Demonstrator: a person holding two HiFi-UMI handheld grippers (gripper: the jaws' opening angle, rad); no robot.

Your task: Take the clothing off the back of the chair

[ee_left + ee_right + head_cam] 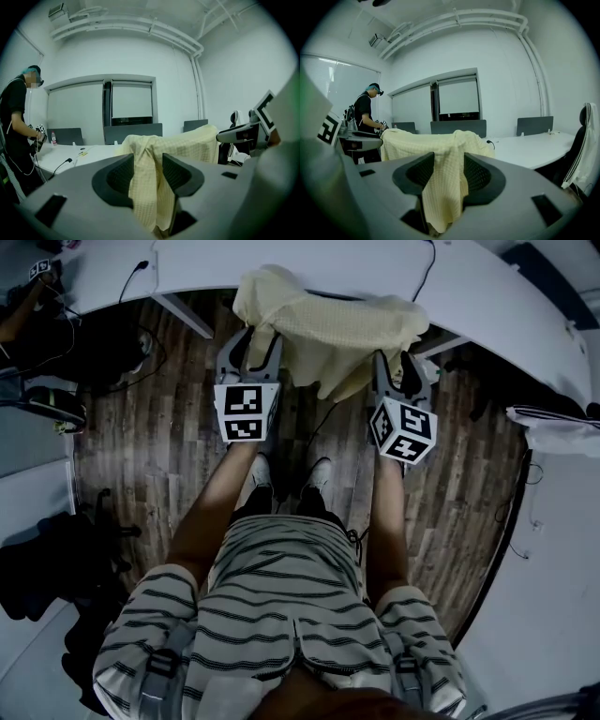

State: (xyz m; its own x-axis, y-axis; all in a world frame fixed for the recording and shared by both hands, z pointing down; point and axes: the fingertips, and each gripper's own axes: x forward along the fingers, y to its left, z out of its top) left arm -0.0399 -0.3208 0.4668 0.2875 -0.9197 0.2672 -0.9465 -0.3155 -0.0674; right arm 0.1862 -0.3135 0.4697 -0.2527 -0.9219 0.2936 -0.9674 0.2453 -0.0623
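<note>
The yellow garment (328, 329) drapes over the chair back at the worktop (487, 287) edge. The left gripper (253, 348) and right gripper (396, 371) both stand wide open. Each has a fold of the garment hanging between its jaws, unclamped.

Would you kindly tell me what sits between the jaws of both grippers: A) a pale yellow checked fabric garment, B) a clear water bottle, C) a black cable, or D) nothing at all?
A: a fold of the pale yellow checked fabric garment hangs between the parted jaws of the left gripper and of the right gripper.
</note>
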